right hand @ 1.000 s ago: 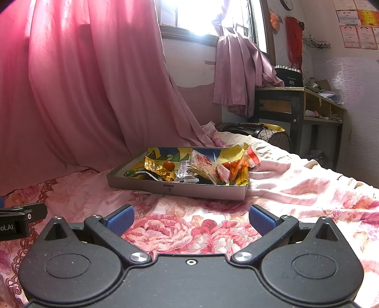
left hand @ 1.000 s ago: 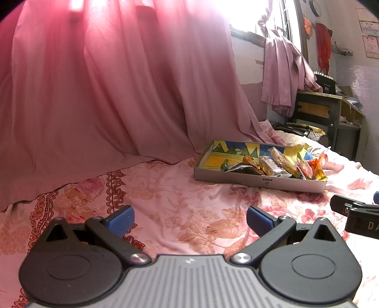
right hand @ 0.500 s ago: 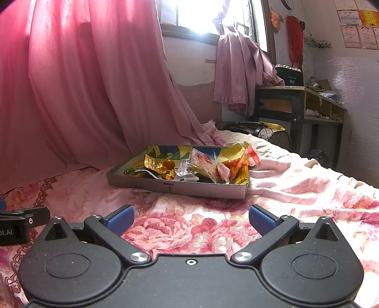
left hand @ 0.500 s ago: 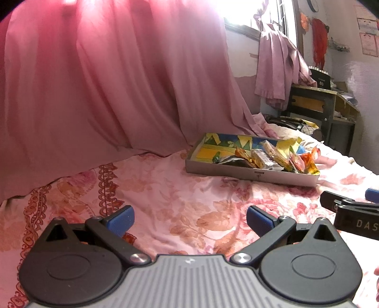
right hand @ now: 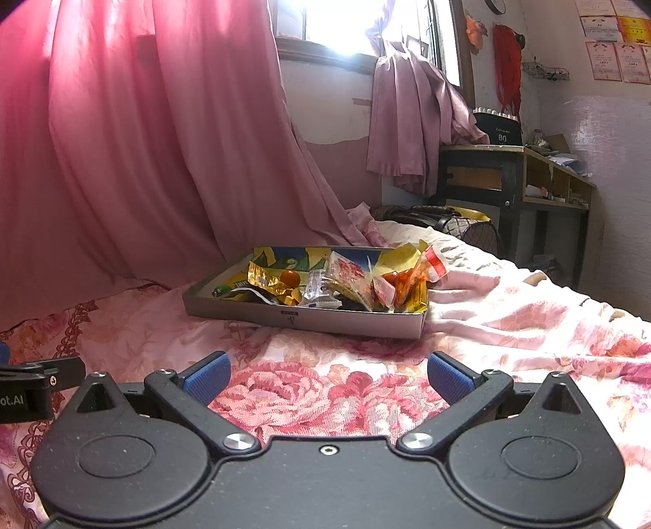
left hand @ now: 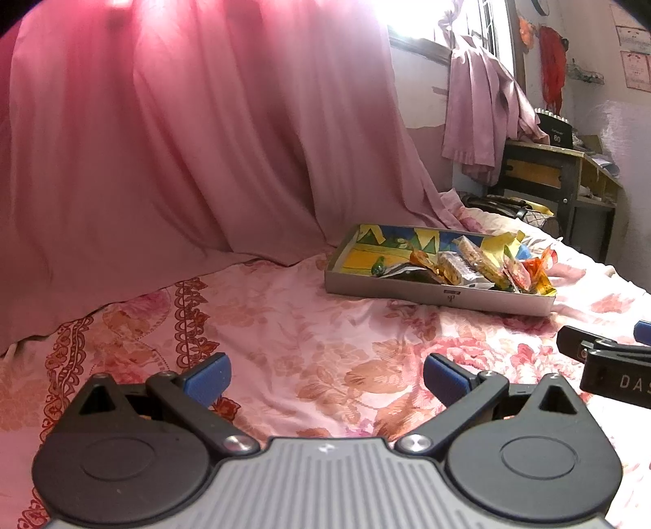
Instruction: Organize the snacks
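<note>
Your left claw [left hand: 325, 376] hangs low over the floral bedsheet [left hand: 309, 325] with its blue fingertips [left hand: 205, 376] spread wide and nothing between them. Your right claw [right hand: 327, 376] sits the same way, fingers apart and empty, just above a large red rose print on the sheet. Each claw's black side edges into the other's view, so you have them side by side.

Ahead of both, resting flat on the bed, is the shallow grey box [right hand: 317, 319] with a colourful lining. The snacks [right hand: 366, 280] are heaped in its right half: a crinkled gold wrapper [right hand: 268, 280], a clear packet, a red-and-white pouch [right hand: 350, 272], and orange and yellow sachets sticking up over the right end. Its left half lies mostly bare.

Beyond the box a pink curtain [left hand: 183, 142] drapes down onto the bed, and a dark wooden desk [right hand: 516, 179] stands at the far right below the bright window [right hand: 341, 24].
</note>
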`<state>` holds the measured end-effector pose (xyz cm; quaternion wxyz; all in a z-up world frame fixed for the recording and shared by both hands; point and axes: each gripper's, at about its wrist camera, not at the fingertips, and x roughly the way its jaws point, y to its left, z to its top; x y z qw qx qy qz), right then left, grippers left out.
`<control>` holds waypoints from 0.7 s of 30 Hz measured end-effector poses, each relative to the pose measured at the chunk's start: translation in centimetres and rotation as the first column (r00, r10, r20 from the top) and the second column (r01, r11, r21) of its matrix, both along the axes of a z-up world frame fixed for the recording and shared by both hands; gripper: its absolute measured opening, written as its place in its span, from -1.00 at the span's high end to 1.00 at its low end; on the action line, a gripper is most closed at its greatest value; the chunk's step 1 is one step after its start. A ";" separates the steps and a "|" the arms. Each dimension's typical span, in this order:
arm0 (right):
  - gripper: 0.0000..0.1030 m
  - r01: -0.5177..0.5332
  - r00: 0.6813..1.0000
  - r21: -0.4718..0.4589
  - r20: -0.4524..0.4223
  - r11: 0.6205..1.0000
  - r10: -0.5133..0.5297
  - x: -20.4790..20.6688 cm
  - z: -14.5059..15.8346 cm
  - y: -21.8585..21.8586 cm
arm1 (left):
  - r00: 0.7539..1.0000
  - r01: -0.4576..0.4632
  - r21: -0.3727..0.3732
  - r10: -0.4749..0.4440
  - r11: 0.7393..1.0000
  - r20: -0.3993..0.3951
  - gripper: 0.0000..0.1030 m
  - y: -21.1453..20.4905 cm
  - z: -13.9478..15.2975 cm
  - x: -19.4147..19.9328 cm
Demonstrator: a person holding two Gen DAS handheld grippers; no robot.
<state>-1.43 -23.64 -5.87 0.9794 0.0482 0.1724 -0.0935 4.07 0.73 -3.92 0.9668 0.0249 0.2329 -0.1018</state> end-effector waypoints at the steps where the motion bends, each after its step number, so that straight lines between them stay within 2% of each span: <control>1: -0.99 0.000 1.000 0.000 0.000 1.000 0.000 0.0 0.0 0.0 | 1.000 -0.001 0.000 0.001 1.000 -0.001 -0.99 0.0 0.0 0.0; 21: -0.99 -0.004 1.000 0.002 -0.015 1.000 0.004 0.1 -0.1 -0.1 | 1.000 -0.006 0.001 0.006 1.000 -0.002 -0.99 0.1 0.0 0.1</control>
